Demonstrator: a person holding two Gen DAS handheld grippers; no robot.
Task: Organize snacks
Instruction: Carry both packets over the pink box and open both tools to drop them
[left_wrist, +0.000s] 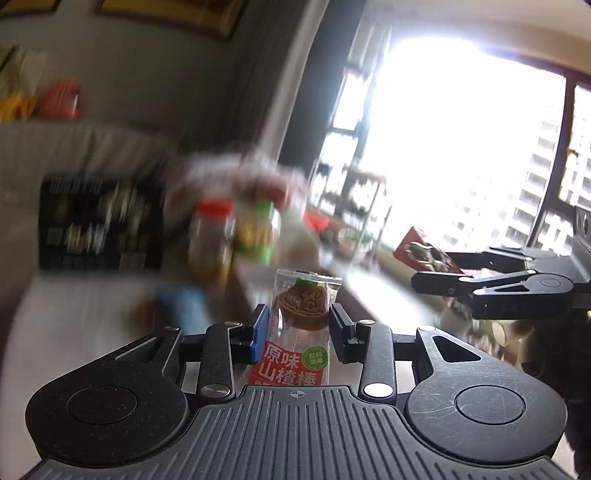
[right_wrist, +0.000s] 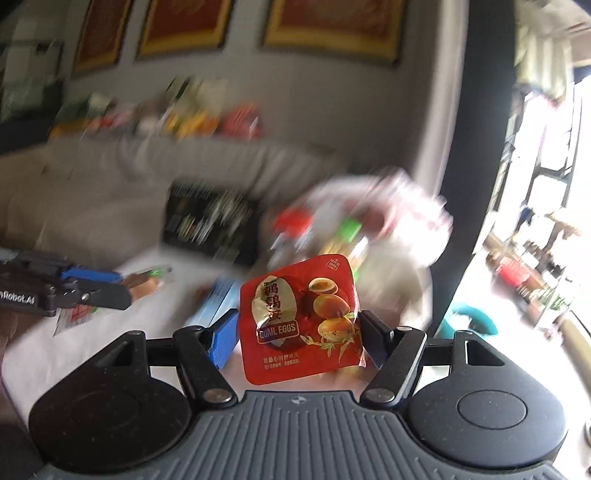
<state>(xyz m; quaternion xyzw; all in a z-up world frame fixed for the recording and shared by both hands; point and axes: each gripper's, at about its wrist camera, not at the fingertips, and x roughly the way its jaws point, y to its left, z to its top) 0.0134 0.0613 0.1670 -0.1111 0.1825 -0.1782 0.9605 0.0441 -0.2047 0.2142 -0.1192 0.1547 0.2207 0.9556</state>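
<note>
At centre of the left wrist view, a hawthorn stick (left_wrist: 299, 328) in clear wrap is clamped upright by the left gripper (left_wrist: 298, 328). It is judged light, slippery and crushable. At centre of the right wrist view, a quail-egg pack (right_wrist: 301, 317), judged soft, is pinched at its edges by the right gripper (right_wrist: 297, 336).
</note>
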